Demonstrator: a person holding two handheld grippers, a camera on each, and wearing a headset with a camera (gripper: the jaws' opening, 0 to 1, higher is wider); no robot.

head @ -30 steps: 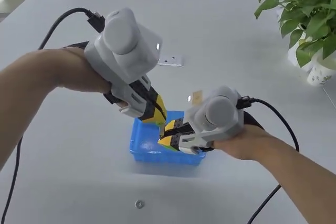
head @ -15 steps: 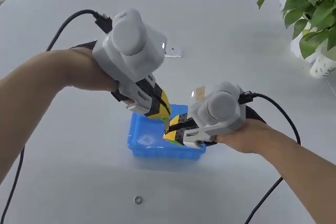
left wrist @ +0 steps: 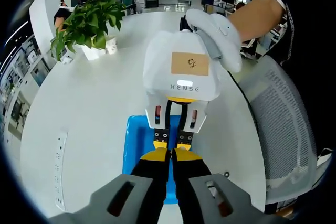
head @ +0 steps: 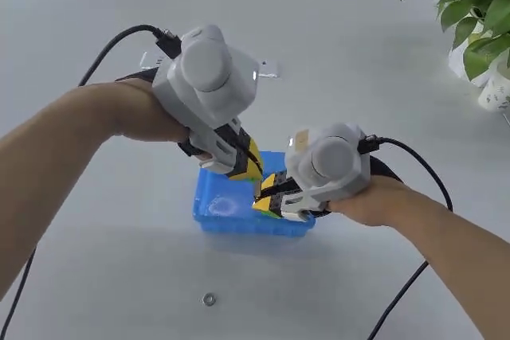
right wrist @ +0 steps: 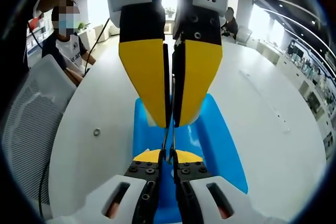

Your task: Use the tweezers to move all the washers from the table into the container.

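A blue container [head: 215, 220] sits on the white table [head: 96, 260], with both grippers meeting tip to tip above it. My left gripper [head: 251, 171] comes in from the upper left and my right gripper [head: 263, 201] from the right. In the right gripper view, the left gripper [right wrist: 170, 121] has its yellow jaws pressed together on thin dark tweezers [right wrist: 169, 135]. These run down into my right gripper [right wrist: 168, 156], also shut on them. One washer [head: 209, 299] lies on the table in front of the container, also seen as the washer [right wrist: 96, 131].
A potted plant [head: 470, 13] stands at the far right. A small white plate [head: 267, 69] lies behind the grippers. Black cables trail from both grippers. An office chair [left wrist: 283, 119] stands beside the table, and a person sits beyond the table edge.
The head camera has tilted, so the scene sits slightly higher in the view. Both grippers stay tip to tip over the container. The washer has not moved.
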